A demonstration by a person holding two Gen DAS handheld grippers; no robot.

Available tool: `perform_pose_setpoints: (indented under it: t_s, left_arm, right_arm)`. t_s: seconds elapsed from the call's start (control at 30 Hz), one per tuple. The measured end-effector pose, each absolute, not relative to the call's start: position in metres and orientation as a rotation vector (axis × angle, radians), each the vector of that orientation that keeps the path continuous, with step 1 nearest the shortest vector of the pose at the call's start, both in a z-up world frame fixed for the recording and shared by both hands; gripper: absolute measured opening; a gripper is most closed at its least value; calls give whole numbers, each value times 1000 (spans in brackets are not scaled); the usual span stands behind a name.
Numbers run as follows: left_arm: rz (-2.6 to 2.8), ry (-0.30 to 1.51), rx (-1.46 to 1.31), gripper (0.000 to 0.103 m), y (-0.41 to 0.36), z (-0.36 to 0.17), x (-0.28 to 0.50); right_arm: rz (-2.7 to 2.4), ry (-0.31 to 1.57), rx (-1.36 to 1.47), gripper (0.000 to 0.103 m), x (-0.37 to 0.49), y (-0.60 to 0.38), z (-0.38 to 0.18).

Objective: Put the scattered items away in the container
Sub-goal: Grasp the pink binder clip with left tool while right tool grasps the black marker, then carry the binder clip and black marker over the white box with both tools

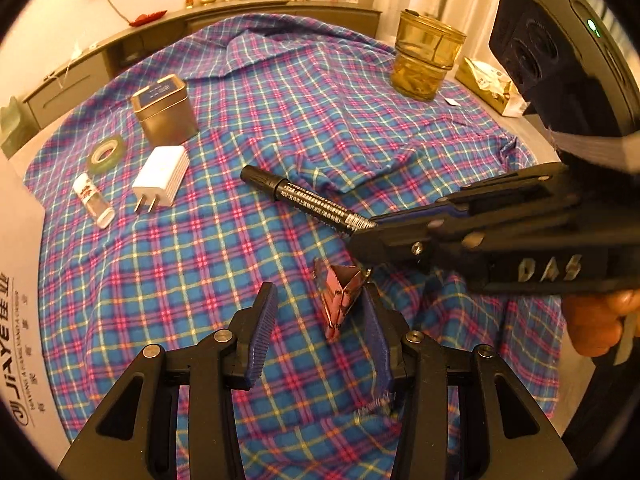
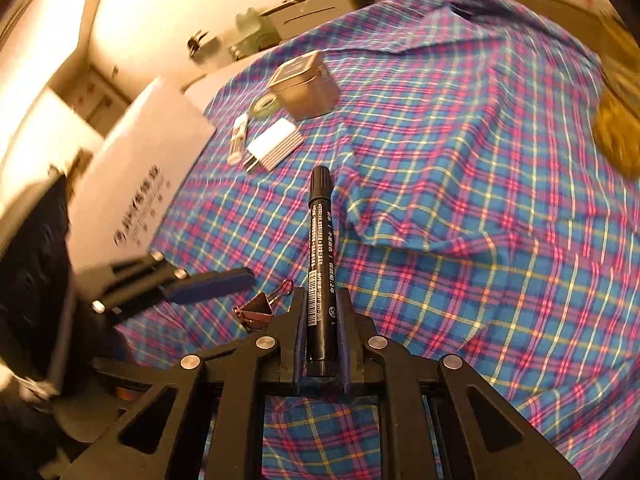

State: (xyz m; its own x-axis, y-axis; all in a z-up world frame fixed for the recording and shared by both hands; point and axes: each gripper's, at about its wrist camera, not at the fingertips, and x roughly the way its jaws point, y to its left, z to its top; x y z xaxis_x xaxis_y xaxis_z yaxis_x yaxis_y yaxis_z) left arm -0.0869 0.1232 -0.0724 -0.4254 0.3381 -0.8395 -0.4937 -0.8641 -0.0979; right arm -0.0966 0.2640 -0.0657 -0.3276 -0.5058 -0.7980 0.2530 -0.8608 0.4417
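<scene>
Right hand-held gripper [image 2: 320,320] clamps the marker [image 2: 319,248]; left hand-held gripper [image 1: 320,320] gapes around the clip [image 1: 340,296], perhaps grazing it. Bare cloth [image 1: 280,112] beyond.

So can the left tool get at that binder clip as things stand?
Probably yes. The left tool is open with the binder clip already between its pads, lying against the right-hand one. The right tool, shut on the marker, sits just beyond but not in the way.

Plaid-covered table [image 1: 280,92] — tin [image 1: 165,110], tape roll [image 1: 105,154], charger [image 1: 162,174], binder clip [image 1: 340,296]
</scene>
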Motion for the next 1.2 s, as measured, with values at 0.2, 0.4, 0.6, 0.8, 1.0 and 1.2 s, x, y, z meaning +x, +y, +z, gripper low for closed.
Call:
perform_pose_setpoints:
  t_s: [0.2, 0.4, 0.6, 0.8, 1.0, 1.2]
  left_arm:
    - [2294, 165, -1297, 25, 123, -73, -91]
    - [2306, 122, -1306, 24, 119, -70, -93]
    - [2328, 90, -1289, 24, 107, -59, -92]
    - [2355, 54, -1282, 24, 93, -50, -93]
    - [2387, 21, -1240, 24, 86, -34, -91]
    - [2415, 9, -1223, 24, 82, -22, -88]
  right_arm:
    - [-2235, -417, 1471, 15, -99, 277, -65]
    - [-2321, -231, 1468, 15, -102, 263, -61]
    - [-2368, -17, 1439, 18, -101, 246, -65]
    - [-2352, -129, 1431, 15, -100, 252, -63]
    - [-2318, -306, 1372, 15, -94, 254, -45]
    - [-2302, -355, 1339, 15, -90, 250, -33]
